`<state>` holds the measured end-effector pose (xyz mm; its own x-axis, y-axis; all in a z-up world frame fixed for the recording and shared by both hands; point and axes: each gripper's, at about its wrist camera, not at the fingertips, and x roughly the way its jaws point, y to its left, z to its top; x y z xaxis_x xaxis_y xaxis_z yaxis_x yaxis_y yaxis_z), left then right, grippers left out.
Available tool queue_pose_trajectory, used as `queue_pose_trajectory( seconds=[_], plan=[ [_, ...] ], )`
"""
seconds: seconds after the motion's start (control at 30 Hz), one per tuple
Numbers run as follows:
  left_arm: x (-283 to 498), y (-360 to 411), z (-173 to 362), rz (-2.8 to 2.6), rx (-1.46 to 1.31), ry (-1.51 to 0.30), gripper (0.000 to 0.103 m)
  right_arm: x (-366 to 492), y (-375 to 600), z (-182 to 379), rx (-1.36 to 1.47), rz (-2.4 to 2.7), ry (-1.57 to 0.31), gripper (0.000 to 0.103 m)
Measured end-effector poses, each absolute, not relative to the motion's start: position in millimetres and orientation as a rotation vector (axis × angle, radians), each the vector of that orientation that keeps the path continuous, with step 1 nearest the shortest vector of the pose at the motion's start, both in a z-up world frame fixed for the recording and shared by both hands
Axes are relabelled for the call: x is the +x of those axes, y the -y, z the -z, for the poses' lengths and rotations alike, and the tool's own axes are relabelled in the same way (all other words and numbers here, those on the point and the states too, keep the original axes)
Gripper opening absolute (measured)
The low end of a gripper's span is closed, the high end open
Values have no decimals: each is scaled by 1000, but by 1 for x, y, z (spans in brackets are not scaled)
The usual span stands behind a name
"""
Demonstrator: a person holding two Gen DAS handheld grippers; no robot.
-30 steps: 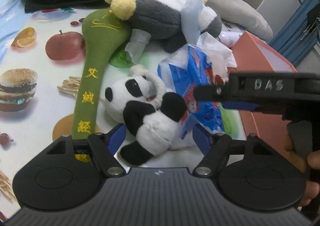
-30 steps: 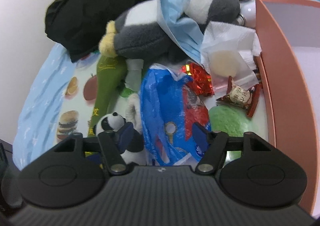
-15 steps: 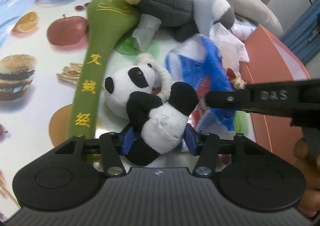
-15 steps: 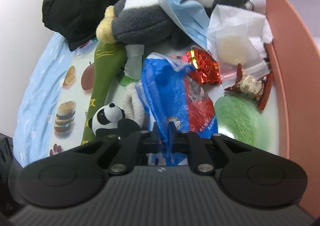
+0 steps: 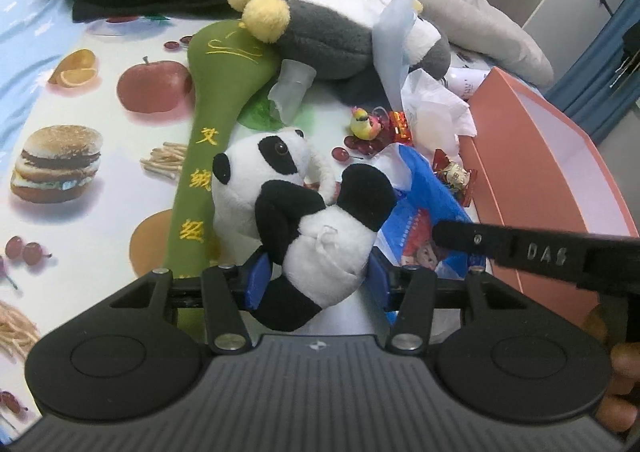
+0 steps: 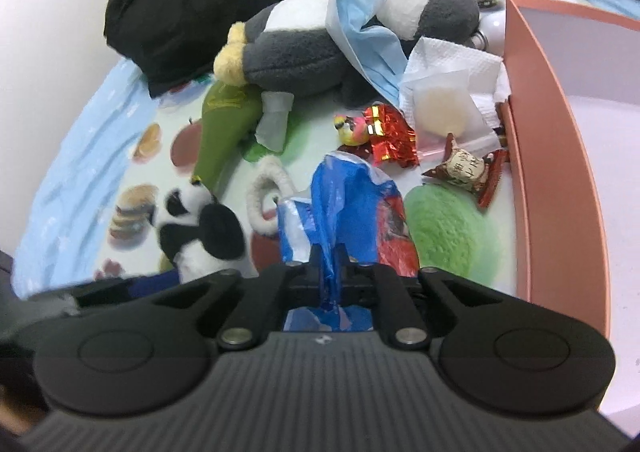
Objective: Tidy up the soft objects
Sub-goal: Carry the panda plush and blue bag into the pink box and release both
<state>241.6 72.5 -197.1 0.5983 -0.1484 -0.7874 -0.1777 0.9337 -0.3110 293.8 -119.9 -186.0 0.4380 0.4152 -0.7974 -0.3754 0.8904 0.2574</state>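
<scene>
Left gripper (image 5: 316, 278) clamps the panda (image 5: 316, 236), right gripper (image 6: 329, 272) pinches the blue bag (image 6: 344, 204) beside the orange box's wall (image 6: 560, 180)

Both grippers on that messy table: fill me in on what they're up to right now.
A person is sorting a cluttered pile with a handheld gripper in each hand. The left gripper is clamped on the body of a panda plush. The right gripper is pinched shut on a crumpled blue plastic bag. A big grey plush and a green stuffed pad lie on the fruit-print tablecloth, beside an open pink box.
</scene>
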Motion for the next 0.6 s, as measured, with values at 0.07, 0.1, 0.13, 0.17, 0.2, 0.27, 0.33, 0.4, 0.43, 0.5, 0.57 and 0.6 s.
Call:
queue_pose_trajectory(
  seconds=[0.07, 0.1, 0.13, 0.17, 0.2, 0.27, 0.33, 0.4, 0.43, 0.5, 0.57, 0.6],
  plan=[
    [234, -76, 196, -20, -401, -932, 57, 287, 124, 188, 69, -502, -1009, 8],
    [230, -76, 194, -17, -407, -924, 57, 283, 126, 187, 67, -506, -1004, 8],
    [226, -76, 193, -18, -407, -917, 57, 279, 127, 187, 58, -508, -995, 8],
    [221, -76, 191, -20, -403, -910, 57, 276, 128, 187, 51, -510, -986, 8],
    [218, -75, 191, -23, -399, -909, 57, 273, 129, 187, 48, -509, -978, 8],
    [211, -72, 189, -33, -386, -915, 57, 268, 133, 187, 53, -506, -973, 8],
    [204, -70, 186, -31, -370, -908, 57, 261, 135, 184, 42, -514, -955, 8],
    [198, -68, 183, -23, -368, -900, 57, 257, 137, 182, 38, -519, -942, 8],
    [196, -67, 182, -19, -370, -897, 57, 255, 139, 181, 43, -522, -939, 8],
    [194, -65, 179, -10, -370, -892, 57, 249, 142, 176, 39, -522, -920, 8],
    [192, -62, 174, 1, -367, -883, 57, 243, 145, 170, 40, -526, -901, 8],
    [191, -61, 171, 7, -367, -879, 57, 241, 146, 167, 44, -528, -894, 8]
  ],
)
